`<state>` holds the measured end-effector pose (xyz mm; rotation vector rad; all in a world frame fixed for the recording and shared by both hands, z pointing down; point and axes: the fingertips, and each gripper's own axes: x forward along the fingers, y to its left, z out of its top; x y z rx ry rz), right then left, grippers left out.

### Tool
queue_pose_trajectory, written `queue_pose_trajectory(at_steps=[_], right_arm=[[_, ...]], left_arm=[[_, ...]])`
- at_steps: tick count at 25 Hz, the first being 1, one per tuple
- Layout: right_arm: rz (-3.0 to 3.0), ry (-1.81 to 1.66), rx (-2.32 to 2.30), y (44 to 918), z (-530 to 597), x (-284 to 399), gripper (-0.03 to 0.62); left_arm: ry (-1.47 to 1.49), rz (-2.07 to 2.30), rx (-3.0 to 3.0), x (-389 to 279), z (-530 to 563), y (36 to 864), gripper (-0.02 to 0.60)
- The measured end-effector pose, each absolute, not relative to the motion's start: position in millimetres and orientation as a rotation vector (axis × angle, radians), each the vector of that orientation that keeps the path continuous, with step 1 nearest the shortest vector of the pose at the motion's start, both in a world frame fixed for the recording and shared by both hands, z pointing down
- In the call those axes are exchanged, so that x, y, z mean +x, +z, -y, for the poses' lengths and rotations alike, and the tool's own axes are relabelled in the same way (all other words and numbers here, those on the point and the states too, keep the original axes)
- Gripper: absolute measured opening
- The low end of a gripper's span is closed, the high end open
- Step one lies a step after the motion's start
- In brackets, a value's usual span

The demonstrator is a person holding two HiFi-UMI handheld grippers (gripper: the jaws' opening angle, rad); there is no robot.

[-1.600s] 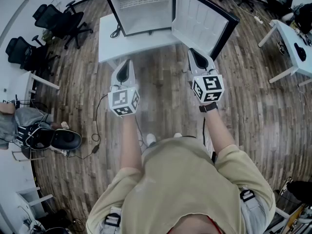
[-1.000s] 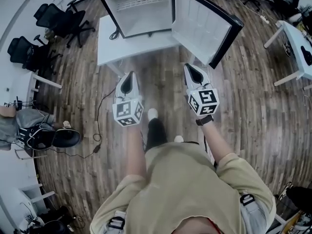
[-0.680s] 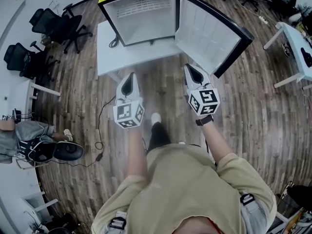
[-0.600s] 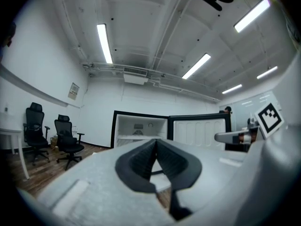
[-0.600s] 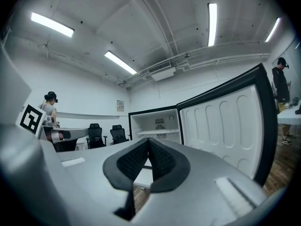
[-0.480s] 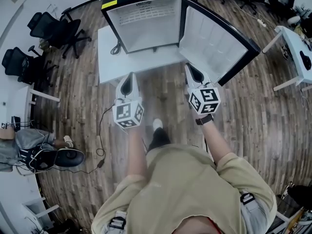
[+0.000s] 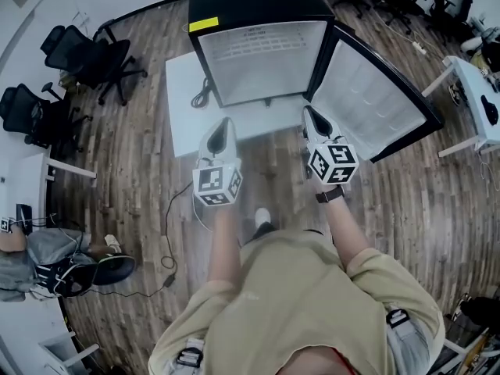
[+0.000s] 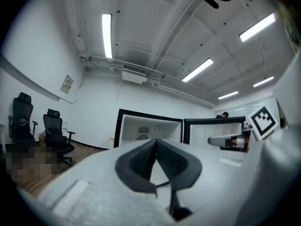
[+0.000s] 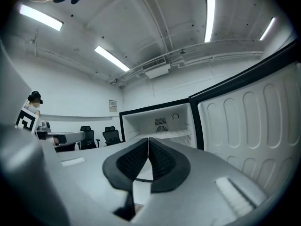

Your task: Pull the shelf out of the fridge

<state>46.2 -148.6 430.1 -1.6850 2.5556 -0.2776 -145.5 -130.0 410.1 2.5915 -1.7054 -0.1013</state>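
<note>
A black mini fridge stands on a low white table. Its door is swung open to the right. In the right gripper view a white shelf lies across the fridge's white inside. My left gripper is shut and empty, its tip over the table's front edge. My right gripper is also shut and empty, just in front of the open door's lower corner. Both sets of jaws meet tip to tip, the left gripper and the right gripper. Neither touches the fridge.
Black office chairs stand at the left. A white desk is at the right. A cable trails over the wooden floor. A seated person is at the far left. The open door fills the right gripper view's right side.
The person has walked toward the fridge, which now lies closer to both grippers. Both grippers stayed shut and held out in front.
</note>
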Motion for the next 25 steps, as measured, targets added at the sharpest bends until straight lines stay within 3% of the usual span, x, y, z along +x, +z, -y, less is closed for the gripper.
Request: queue_pose_trajectory(at_steps=[7, 25], right_arm=[[-2.509, -0.335, -1.703, 439.7, 187.2, 25.2, 0.025], [-2.333, -0.734, -1.489, 485.4, 308.5, 36.6, 0.037]], left_arm=[[-0.089, 1.663, 2.603, -170.9, 173.2, 422.7, 0.000], [-0.004, 1.616, 2.577, -141.0, 279.2, 449.1, 0.000]])
